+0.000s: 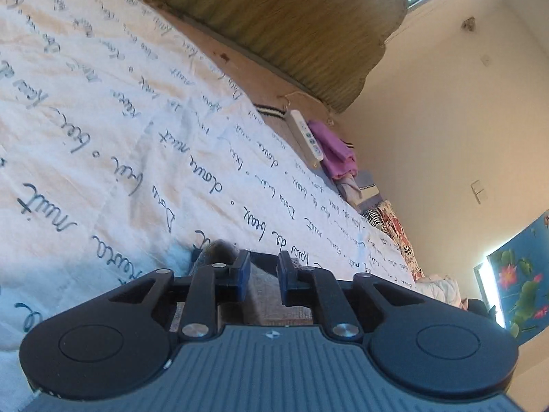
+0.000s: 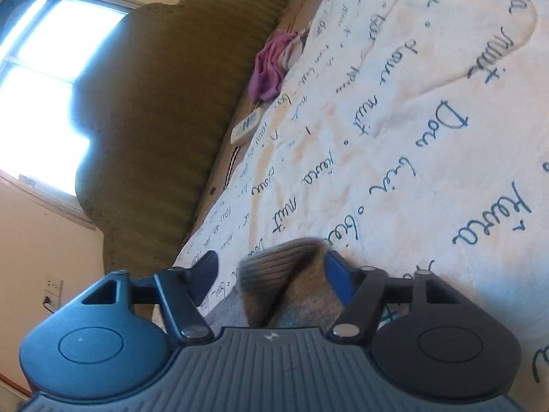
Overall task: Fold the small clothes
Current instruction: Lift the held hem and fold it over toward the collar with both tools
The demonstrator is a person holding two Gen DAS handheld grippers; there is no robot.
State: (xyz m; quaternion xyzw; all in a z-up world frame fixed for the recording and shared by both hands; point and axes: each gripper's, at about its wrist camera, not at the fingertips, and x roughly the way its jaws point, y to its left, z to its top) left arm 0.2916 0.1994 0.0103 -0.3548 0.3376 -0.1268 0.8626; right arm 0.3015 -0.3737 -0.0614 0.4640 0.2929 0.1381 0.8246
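White bedding (image 1: 103,110) printed with dark script is lying under both your grippers. Your left gripper (image 1: 263,274) is holding its fingers slightly parted, the grey knit garment (image 1: 254,295) lying between them, unpinched. Your right gripper (image 2: 271,274) is spreading wide around the garment's ribbed edge, which is touching only the blue right finger (image 2: 338,276). Beyond, purple clothes (image 1: 334,151) are sitting beside a remote (image 1: 305,134) near the headboard (image 2: 164,110).
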